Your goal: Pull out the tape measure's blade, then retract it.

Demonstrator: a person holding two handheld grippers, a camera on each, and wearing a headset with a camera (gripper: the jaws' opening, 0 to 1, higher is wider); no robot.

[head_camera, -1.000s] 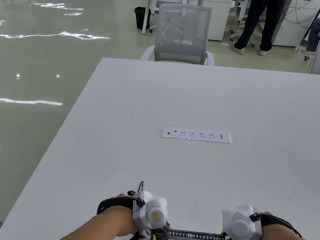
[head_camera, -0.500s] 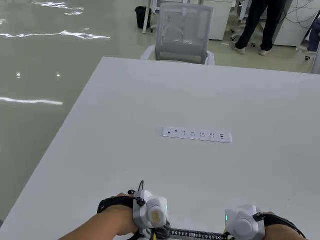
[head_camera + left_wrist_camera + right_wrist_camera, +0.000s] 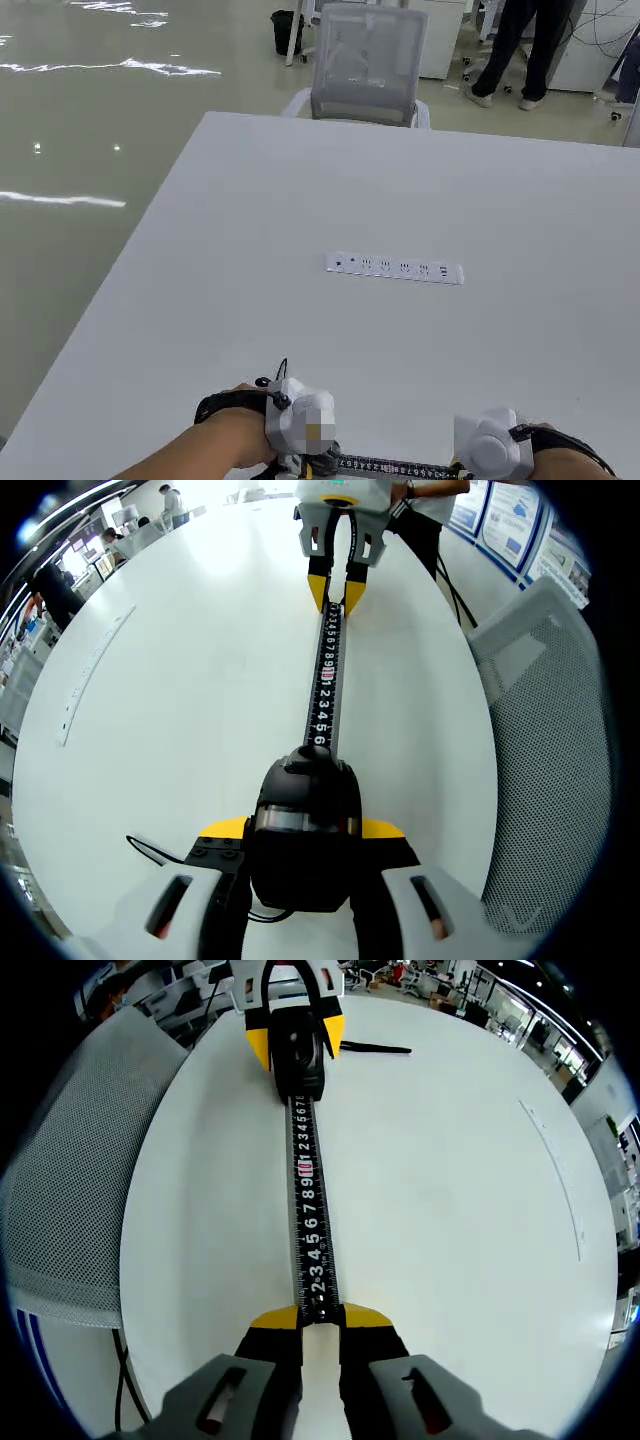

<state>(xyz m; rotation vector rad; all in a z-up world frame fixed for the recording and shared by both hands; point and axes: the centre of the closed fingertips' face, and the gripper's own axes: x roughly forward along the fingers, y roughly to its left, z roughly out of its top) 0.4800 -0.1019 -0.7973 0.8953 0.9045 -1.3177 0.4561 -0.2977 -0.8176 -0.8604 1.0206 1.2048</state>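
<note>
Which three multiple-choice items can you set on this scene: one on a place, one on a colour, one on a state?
1. Where is the tape measure's case?
A. on the power strip
B. between the fingers of the left gripper
C. on the chair

2. What colour is the blade?
A. black
B. red
C. green

3. What state is the blade in?
A. fully retracted
B. snapped in two
C. pulled out, its end held by the right gripper

1 B: the left gripper view shows the case in its fingers.
2 A: black with white numerals.
3 C: it spans from case to right gripper.
</note>
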